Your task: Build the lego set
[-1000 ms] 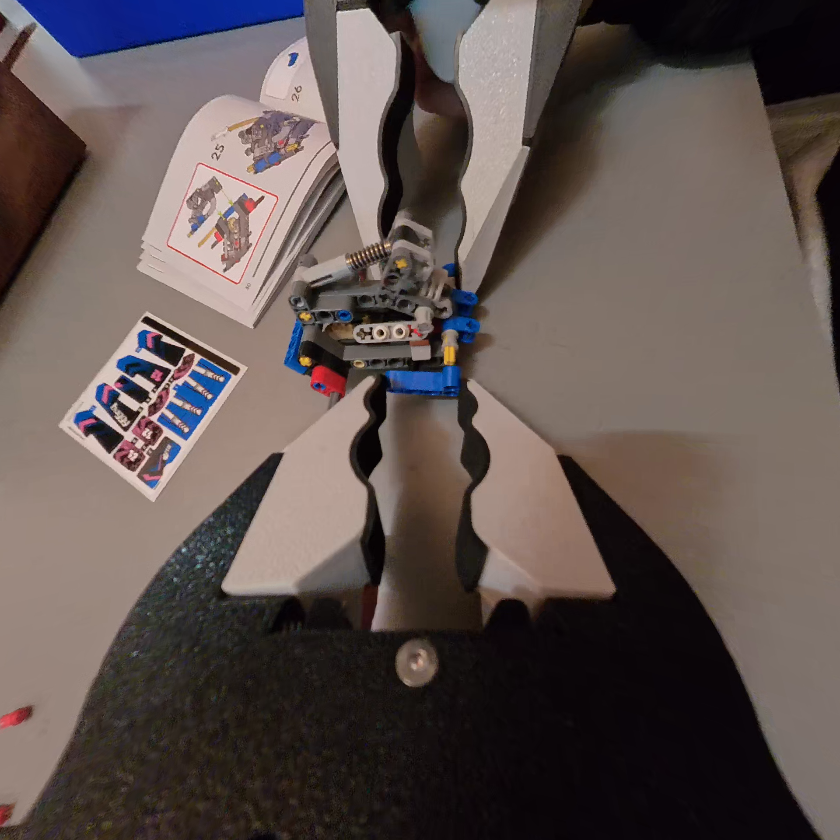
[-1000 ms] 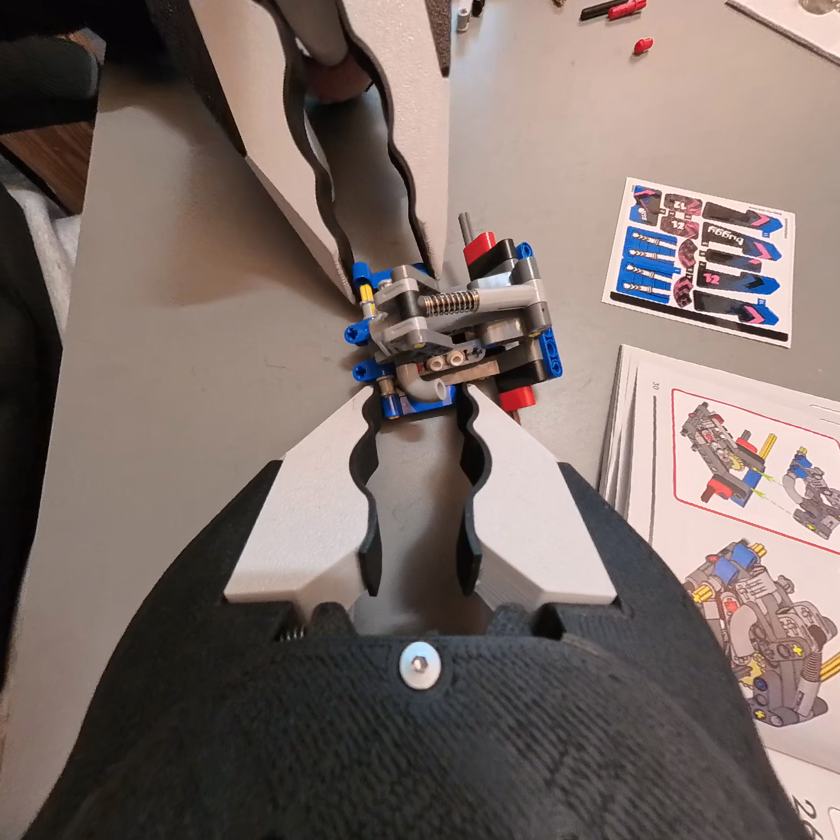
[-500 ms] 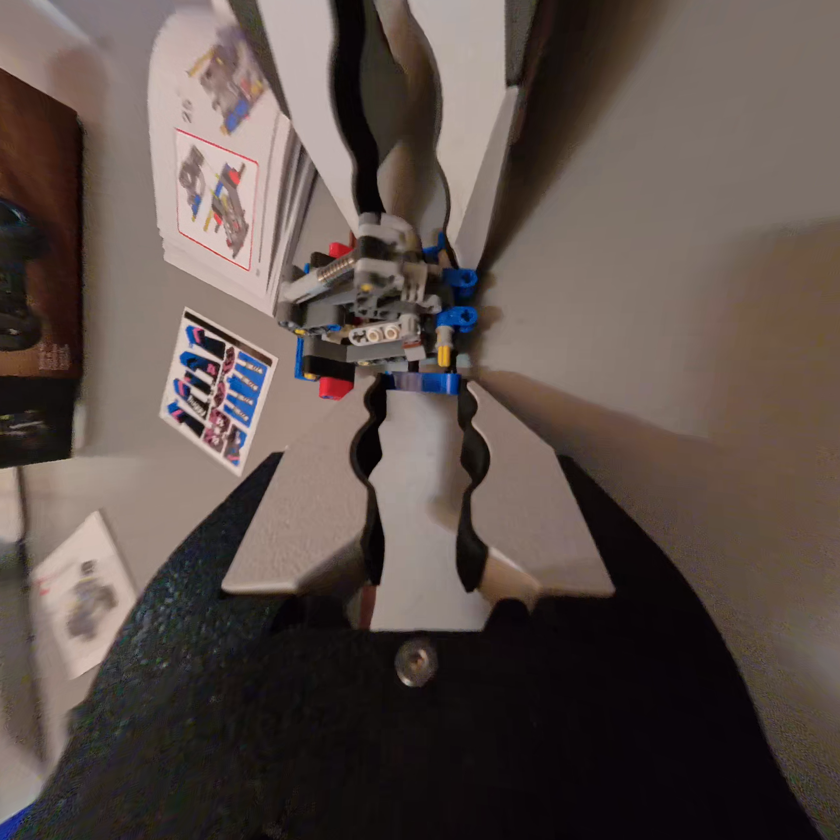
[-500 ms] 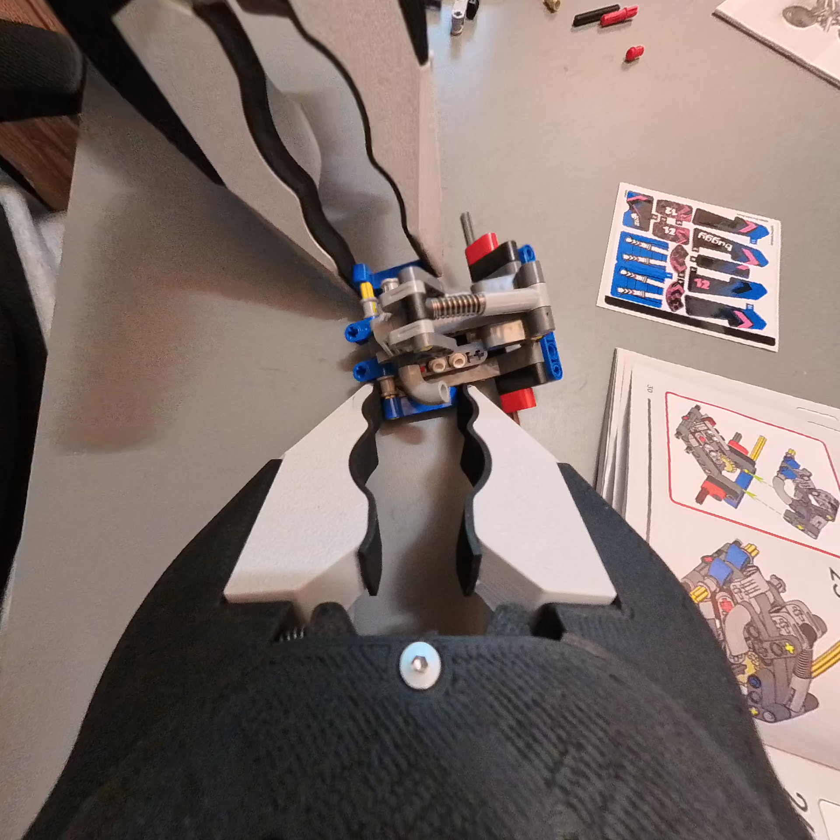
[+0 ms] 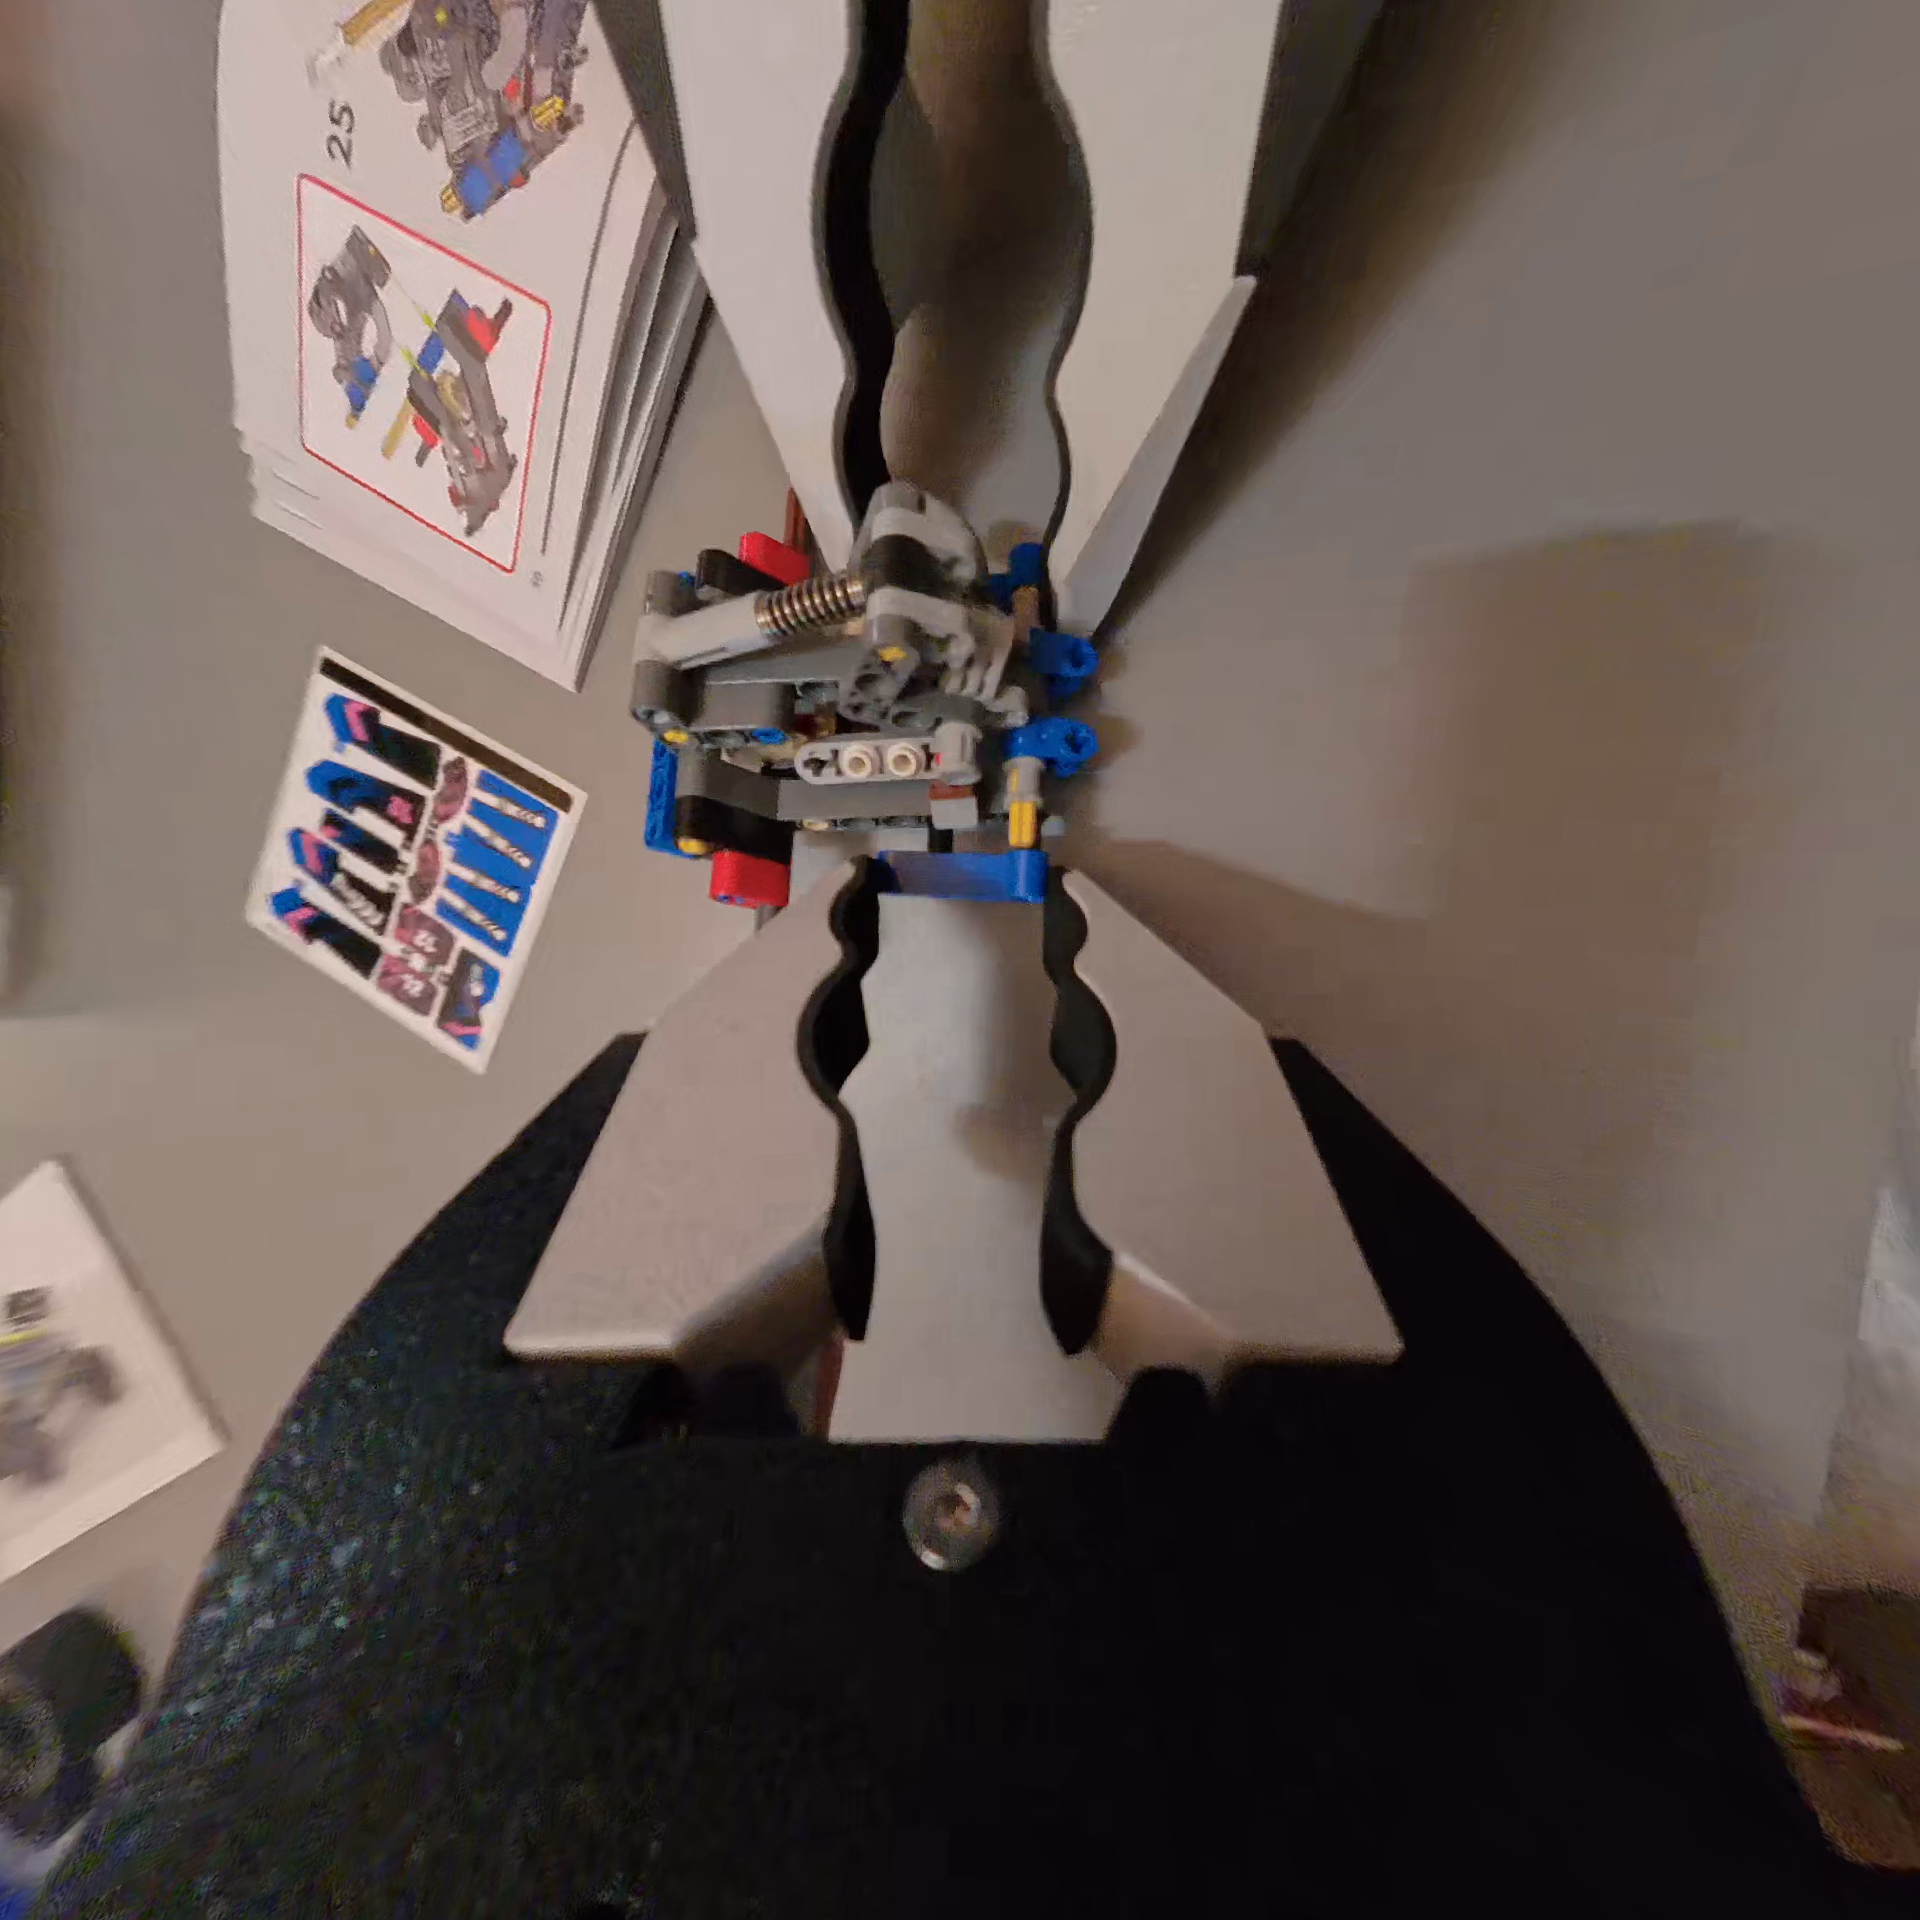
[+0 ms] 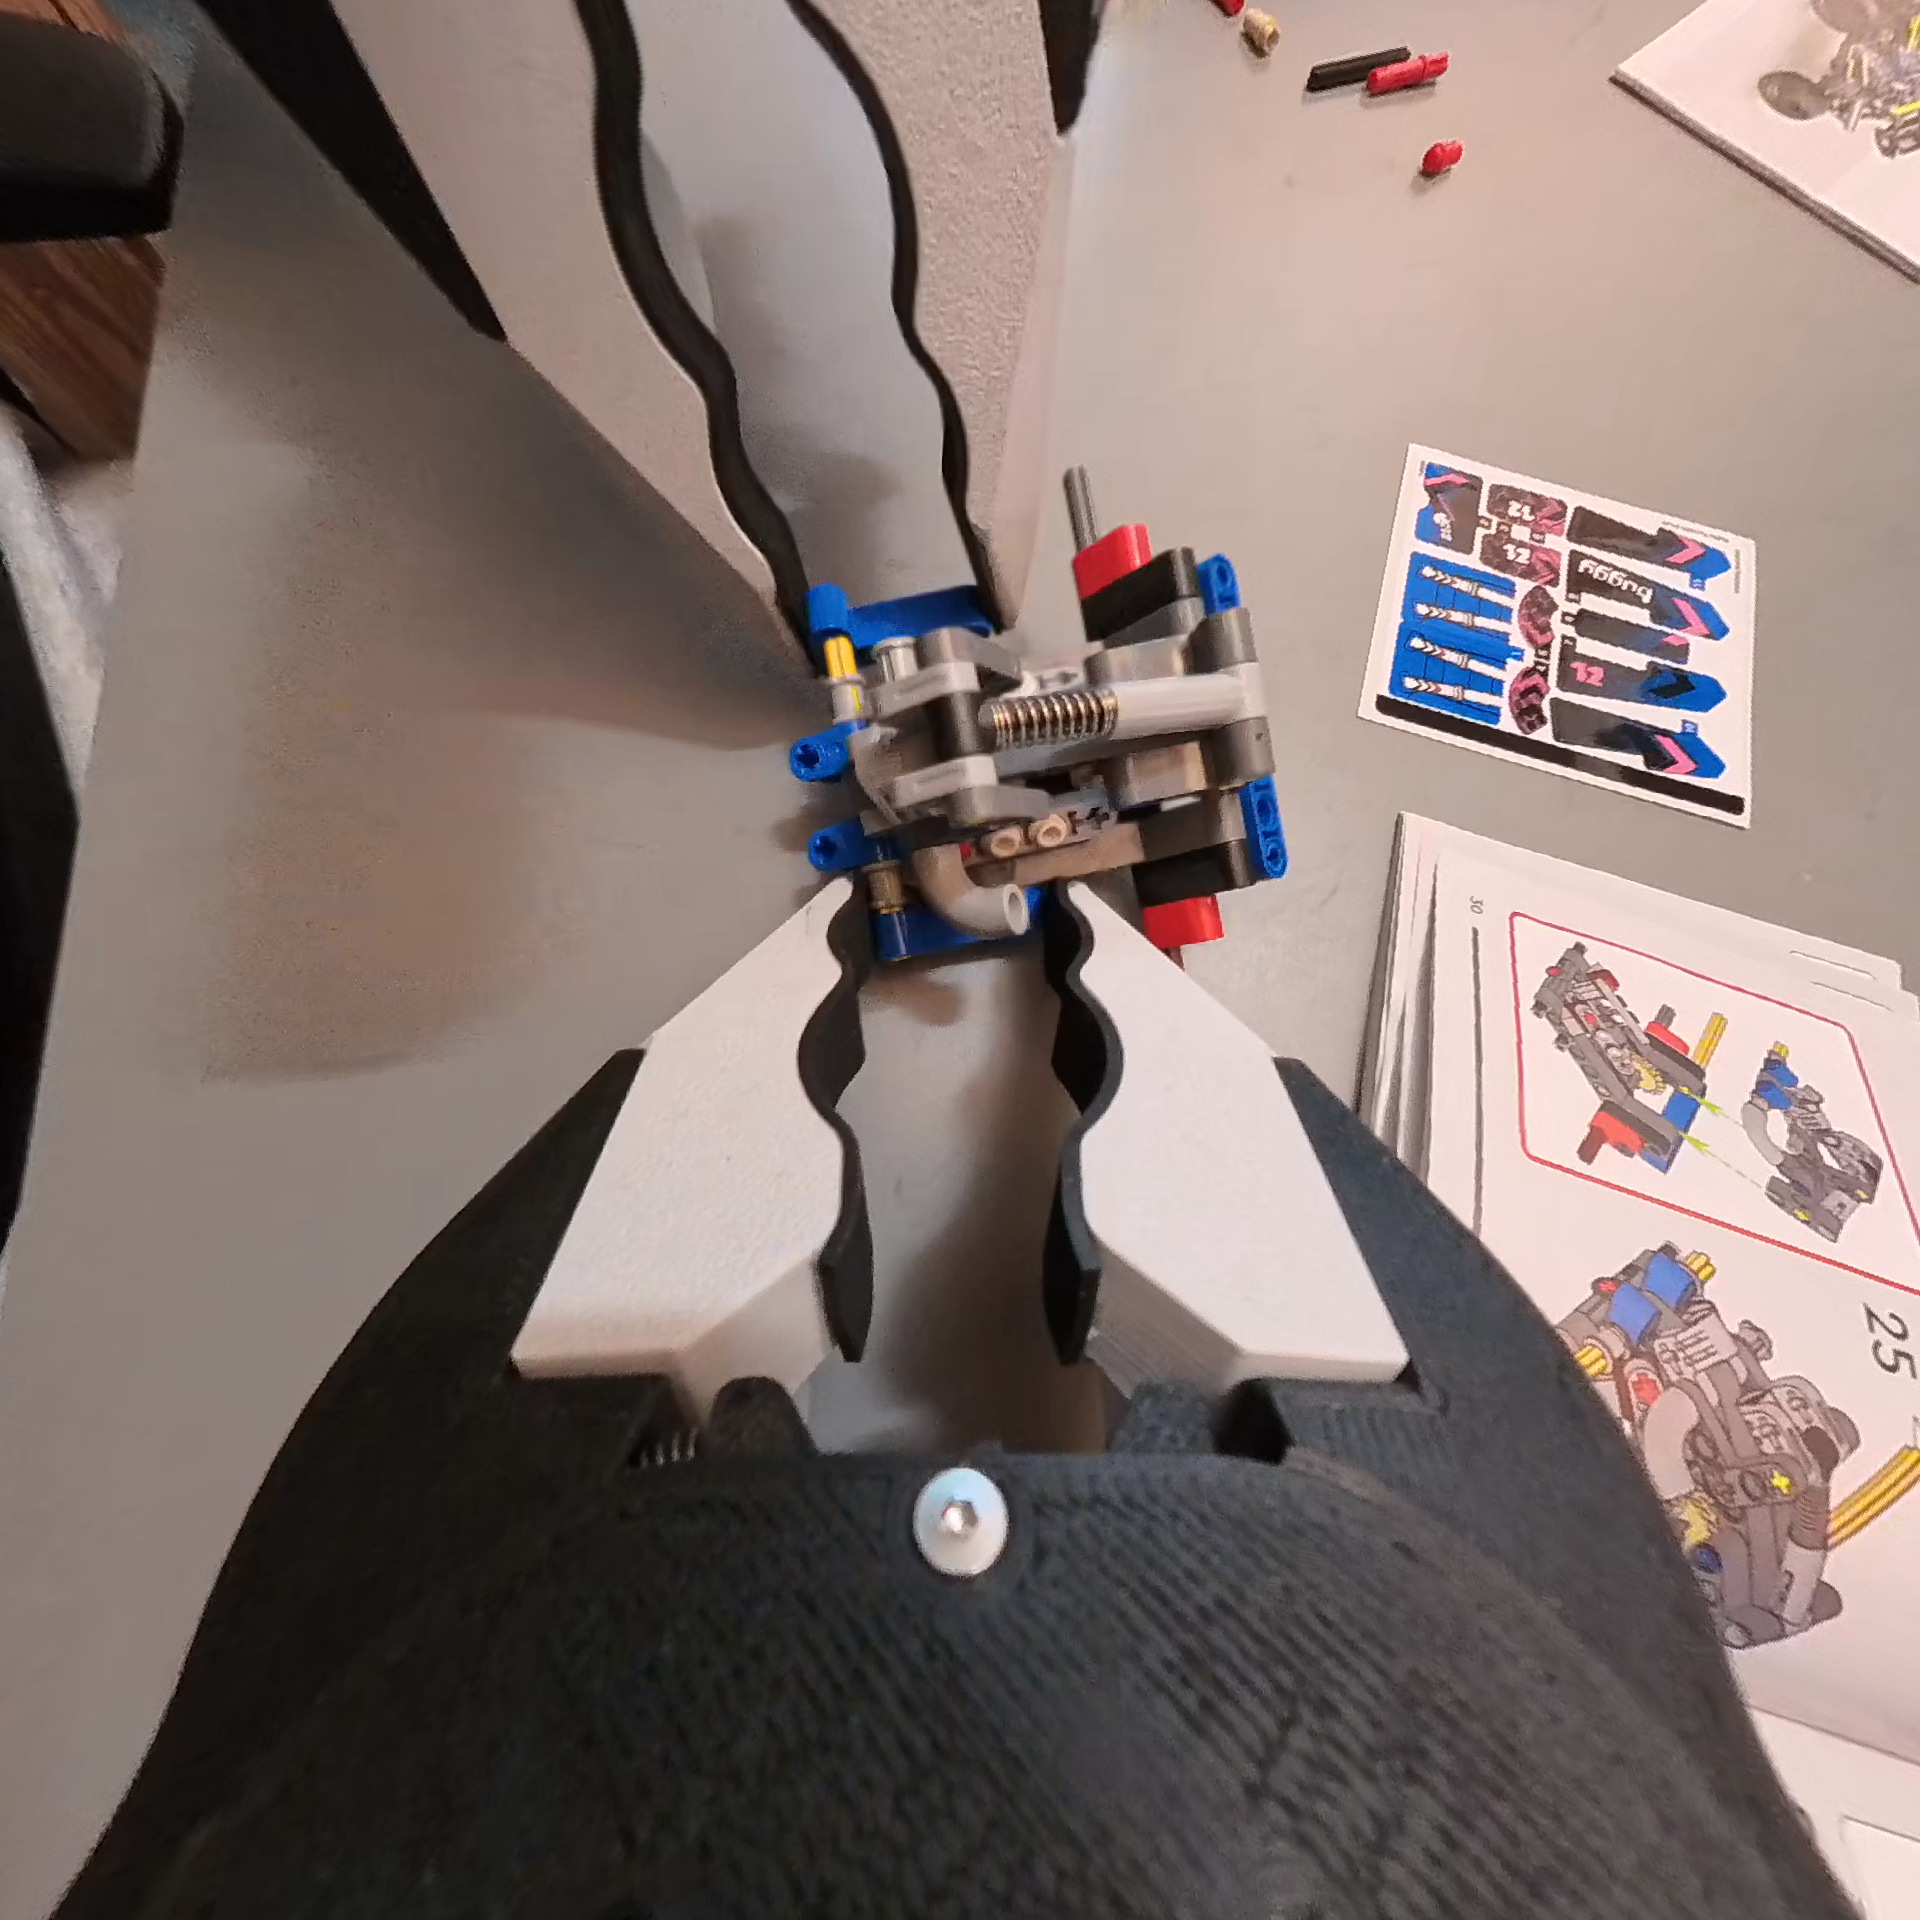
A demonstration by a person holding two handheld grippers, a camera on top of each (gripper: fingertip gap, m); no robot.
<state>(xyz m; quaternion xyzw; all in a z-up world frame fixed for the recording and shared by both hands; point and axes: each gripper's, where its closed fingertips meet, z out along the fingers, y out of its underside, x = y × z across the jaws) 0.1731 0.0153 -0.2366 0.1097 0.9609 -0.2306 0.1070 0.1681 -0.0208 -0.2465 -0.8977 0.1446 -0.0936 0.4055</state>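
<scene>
Lego build point(image 5: 842, 717), a half-done block of grey, black, blue and red beams with a spring strut on top, sits between the two grippers over the grey counter point(image 5: 1455, 312). In the left wrist view, the left gripper point(image 5: 956, 883) is nearly closed on the blue beam at the build's near end, and the right gripper point(image 5: 951, 499) pinches the far end. Against the picture a second ago, this view has swung: the manual point(image 5: 416, 312) and sticker sheet point(image 5: 416, 852) now lie steeper and closer at left, and the edges are blurred. The build's pose between the fingers looks unchanged, so the pair seems to be turning it as one piece, not adding a part.

In the right wrist view, the right gripper point(image 6: 956, 904) is closed to a narrow gap on the blue part and grey elbow at its near end; the left gripper point(image 6: 894, 613) holds the blue beam at the far end. Here the manual point(image 6: 1662, 1143) and sticker sheet point(image 6: 1558, 634) have barely shifted since a second ago, while the left gripper now reaches in at a steeper slant. Loose red and black pins point(image 6: 1371, 73) lie far right, unused. The judgement: the build is being reoriented for inspection or the next step.
</scene>
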